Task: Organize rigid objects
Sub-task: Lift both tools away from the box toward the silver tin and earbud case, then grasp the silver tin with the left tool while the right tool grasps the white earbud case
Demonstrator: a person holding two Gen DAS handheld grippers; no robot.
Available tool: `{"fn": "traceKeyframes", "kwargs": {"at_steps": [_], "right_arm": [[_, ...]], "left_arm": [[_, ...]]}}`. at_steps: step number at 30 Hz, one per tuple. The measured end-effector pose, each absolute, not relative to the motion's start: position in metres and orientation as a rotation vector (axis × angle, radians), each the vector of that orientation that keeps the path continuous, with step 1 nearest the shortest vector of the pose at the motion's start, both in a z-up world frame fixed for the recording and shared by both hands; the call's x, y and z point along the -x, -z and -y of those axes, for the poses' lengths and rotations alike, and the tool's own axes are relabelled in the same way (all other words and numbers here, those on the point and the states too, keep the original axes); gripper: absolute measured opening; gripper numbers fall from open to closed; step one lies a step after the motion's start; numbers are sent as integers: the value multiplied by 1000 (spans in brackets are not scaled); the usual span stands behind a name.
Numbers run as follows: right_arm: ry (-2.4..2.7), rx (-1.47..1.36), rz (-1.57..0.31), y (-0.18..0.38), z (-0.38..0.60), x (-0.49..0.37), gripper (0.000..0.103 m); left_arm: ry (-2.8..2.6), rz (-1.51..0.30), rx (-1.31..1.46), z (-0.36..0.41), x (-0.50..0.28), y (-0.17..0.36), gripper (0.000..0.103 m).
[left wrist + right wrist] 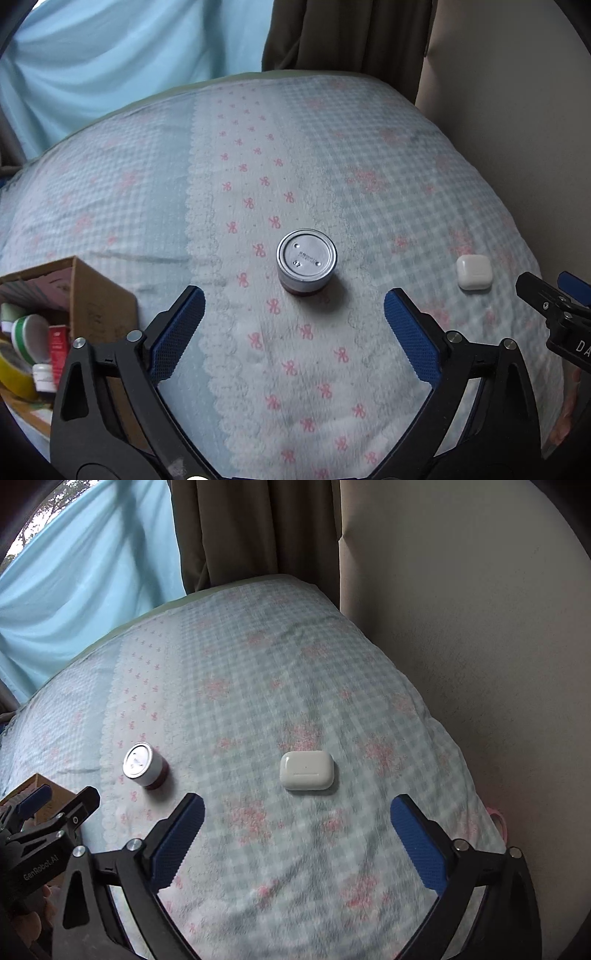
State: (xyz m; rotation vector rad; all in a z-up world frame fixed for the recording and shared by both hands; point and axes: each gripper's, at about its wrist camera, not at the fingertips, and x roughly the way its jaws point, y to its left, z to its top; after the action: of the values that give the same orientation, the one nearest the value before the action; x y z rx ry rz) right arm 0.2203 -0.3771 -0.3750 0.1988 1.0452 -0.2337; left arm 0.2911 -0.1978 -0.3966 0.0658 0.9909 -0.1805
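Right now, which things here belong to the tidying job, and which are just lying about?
Part of the job:
- small tin can, standing on the bed
- white earbud case, lying flat on the bed
- cardboard box, already holding small containers
- left gripper and right gripper, both open

Just there:
- patterned bedspread
- brown curtain
- blue sheet

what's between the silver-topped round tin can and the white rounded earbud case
Only bare bedsheet between the can and the case, clearest in the right wrist view.

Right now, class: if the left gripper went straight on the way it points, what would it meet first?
Probably the small tin can, standing ahead of the open left gripper; depth is uncertain.
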Motion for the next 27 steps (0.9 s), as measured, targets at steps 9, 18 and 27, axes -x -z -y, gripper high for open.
{"fn": "traceKeyframes", "kwargs": {"at_steps": [9, 18, 27], "right_arm": [[275, -162, -1038, 449, 389, -260, 75], [285, -101, -1060, 481, 387, -274, 61], [274, -117, -1070, 487, 390, -271, 56]], "left_arm": [[218, -999, -83, 211, -326, 458, 80], [221, -1009, -111, 220, -342, 480, 50], [235, -1005, -104, 217, -344, 479, 50]]}}
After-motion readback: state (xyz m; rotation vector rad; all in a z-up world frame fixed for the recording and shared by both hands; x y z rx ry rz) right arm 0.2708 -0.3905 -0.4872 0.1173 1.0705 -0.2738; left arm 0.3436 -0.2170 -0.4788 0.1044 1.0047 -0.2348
